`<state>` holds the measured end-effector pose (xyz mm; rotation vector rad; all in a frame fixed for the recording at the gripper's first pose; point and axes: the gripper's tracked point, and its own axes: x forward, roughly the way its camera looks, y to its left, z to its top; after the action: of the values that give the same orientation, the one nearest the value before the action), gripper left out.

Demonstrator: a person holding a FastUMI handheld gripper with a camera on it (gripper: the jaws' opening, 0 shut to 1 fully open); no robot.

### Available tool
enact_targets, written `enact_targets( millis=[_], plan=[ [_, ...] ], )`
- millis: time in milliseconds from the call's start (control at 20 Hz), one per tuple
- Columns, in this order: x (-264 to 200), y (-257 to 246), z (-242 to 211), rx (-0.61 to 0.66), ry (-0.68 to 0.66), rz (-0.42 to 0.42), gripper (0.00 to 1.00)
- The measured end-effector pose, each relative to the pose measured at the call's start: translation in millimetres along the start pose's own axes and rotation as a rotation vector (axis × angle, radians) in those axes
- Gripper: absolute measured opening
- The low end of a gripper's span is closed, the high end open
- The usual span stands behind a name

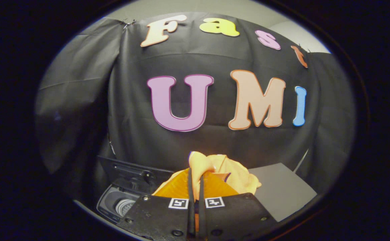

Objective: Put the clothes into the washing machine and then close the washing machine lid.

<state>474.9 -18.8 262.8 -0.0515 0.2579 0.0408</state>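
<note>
Black cloth hanging behind as the booth's wall, grey mat lying on the surface beyond and to the right of the fingers. Holding an orange garment pinched in the gripper, fingers nearly touching and pressing the fabric from both sides, folds bunching up just ahead of the tips. Carrying it raised, probably so that nothing is dragging on the way across. Small washing machine sitting low and to the left of the fingers, lid standing up against the wall side, drum showing open beneath. Garment not yet over the opening, hanging off to its right. Needing, by judgement, a shift leftward before letting go; lid closing waiting until after.
</note>
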Motion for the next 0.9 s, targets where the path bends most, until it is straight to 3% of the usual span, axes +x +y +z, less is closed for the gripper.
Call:
enact_targets(
  millis=[450,900],
  plan=[
    [16,109,6,0.004,0.001,0.166,0.04],
    [37,174,-5,0.004,0.042,0.240,0.04]
  ],
)
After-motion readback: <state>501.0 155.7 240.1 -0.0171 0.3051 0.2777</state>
